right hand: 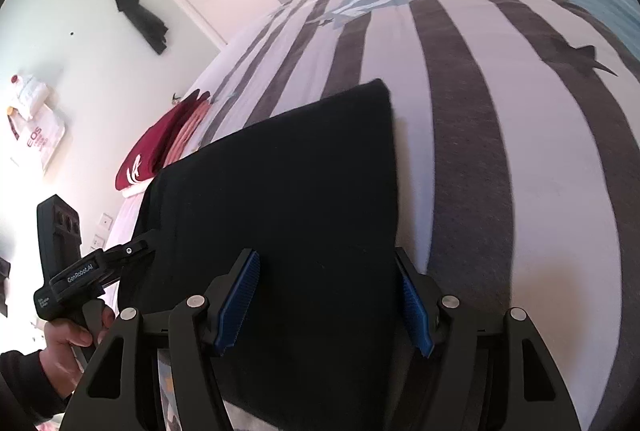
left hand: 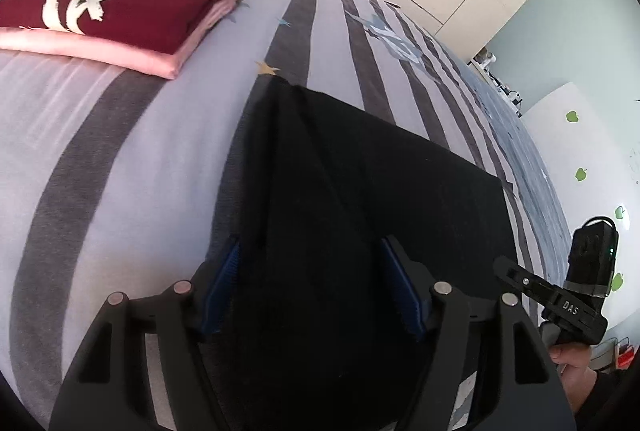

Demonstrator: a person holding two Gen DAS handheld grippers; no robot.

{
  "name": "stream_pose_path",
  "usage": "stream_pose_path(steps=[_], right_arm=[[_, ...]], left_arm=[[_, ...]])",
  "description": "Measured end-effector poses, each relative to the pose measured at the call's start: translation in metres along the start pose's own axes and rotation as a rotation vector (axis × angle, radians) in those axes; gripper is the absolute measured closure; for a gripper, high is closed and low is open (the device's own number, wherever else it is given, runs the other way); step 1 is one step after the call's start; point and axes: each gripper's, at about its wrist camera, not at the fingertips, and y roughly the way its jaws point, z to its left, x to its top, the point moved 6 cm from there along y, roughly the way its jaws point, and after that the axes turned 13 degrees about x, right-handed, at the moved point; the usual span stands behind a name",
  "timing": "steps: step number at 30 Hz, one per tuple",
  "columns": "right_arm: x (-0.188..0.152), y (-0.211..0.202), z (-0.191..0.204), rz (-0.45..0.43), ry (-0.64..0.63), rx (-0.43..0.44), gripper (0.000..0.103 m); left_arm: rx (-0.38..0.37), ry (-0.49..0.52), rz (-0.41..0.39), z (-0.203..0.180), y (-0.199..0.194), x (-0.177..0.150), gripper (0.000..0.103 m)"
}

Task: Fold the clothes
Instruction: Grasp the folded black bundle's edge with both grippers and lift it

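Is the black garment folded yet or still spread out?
Folded: the black garment lies as a compact rectangle with straight edges on the striped bedspread.

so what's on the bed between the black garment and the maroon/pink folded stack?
Nothing: only bare striped bedspread separates the black garment from the maroon-on-pink folded stack. The left wrist view shows the stretch most clearly.
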Motion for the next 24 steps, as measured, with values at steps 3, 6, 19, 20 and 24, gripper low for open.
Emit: stream_pose_path(steps=[3,6,19,20,24], right_arm=[[0.006,0.002,-0.005,0.000,0.024,0.018,0.065],[0.008,0.001,-0.007,0.013,0.029,0.016,0.078],[0.041,-0.012,0.076,-0.069,-0.080,-0.136,0.092],[0.049,-0.001,0.088,-0.076,-0.083,-0.131,0.092],[0.082,0.044,0.134,-0.100,-0.088,-0.111,0.092]], left_arm=[[-0.020,0.007,0.005,-0.004,0.000,0.002,0.055],[-0.040,0.016,0.000,-0.008,-0.003,0.006,0.067],[-0.067,0.062,-0.125,0.026,-0.054,0.088,0.076],[-0.059,0.074,-0.142,0.033,-0.062,0.101,0.076],[-0.012,0.115,-0.169,0.082,-0.072,0.150,0.076]])
